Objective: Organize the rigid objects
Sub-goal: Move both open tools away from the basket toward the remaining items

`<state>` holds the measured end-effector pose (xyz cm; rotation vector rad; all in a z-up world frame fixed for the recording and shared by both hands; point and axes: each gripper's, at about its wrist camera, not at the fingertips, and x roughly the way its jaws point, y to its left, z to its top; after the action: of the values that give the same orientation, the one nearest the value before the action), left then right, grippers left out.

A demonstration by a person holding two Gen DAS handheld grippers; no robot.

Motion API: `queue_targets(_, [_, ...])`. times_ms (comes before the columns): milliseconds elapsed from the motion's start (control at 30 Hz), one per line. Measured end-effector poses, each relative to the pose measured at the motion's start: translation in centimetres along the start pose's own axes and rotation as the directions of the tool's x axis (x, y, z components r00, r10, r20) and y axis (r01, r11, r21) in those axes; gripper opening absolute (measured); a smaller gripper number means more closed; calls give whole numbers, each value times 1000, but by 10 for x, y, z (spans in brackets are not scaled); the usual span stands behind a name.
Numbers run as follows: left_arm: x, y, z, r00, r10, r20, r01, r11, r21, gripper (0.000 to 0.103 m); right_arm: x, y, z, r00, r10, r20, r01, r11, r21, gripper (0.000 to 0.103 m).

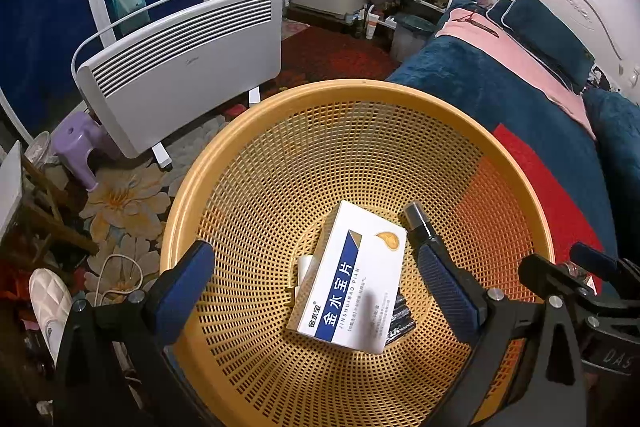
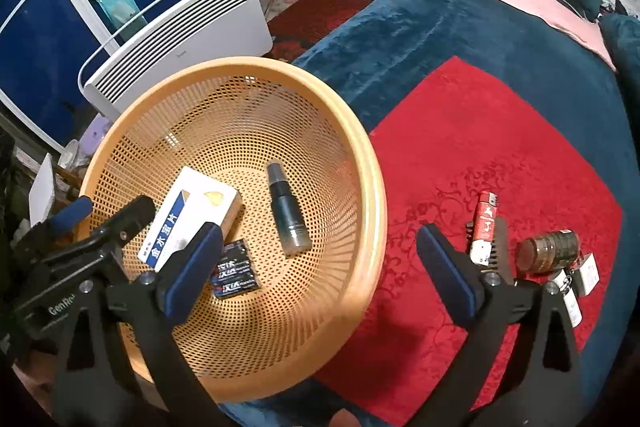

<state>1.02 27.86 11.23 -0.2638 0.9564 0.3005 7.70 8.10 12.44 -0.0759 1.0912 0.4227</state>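
Left wrist view looks down past the left gripper [image 1: 316,291], whose jaws are spread wide and hold nothing. Between its fingers lies a white and blue medicine box [image 1: 352,283], flat on the mesh floor of the orange basket [image 1: 224,163]. A dark spray bottle [image 1: 416,223] lies next to the box, and a dark packet [image 1: 400,323] peeks out from under the box's near corner.

From the right wrist view, the right gripper [image 2: 320,267] is also spread wide and empty, poised over the basket's rim and the red cloth [image 2: 460,147]. Just past its right finger, a red and white lighter [image 2: 485,227] lies on the cloth, with a brown jar [image 2: 546,251] tipped on its side beside it and some small white tags [image 2: 580,279] next to that. Farther off are the blue blanket [image 2: 440,23] and a white heater [image 2: 188,27].

The likely trouble lies with the leftovers on the cloth. The jar is round and on its side, so a glancing touch could roll it away across the soft bedding. The lighter is slim and glossy, so a pinch off its middle could twist it loose. The basket sits on a soft bed and may tilt if its rim gets pressed.
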Motion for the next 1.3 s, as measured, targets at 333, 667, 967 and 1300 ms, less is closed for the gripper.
queue_targets(333, [-1,-1,-3,1000,6,-2,-6,1000,0,102,-1,-5,-4,1000,1,-7,-1,1000,4,103])
queue_targets(667, [-7,-12,-11,1000,14,3,-14,999,30,102,-5,-9,-10,1000,9,-7,-9,1000,14,103])
queue_targets(967, [-16,-25,-21,1000,29,8,-30,998,52,102,-17,-25,-20,1000,14,6,-14,999,38,103])
queue_targets(1300, [-27,-57,-32,999,15,40,-20,992,121,102,-31,-51,-35,1000,11,21,-13,997,80,103])
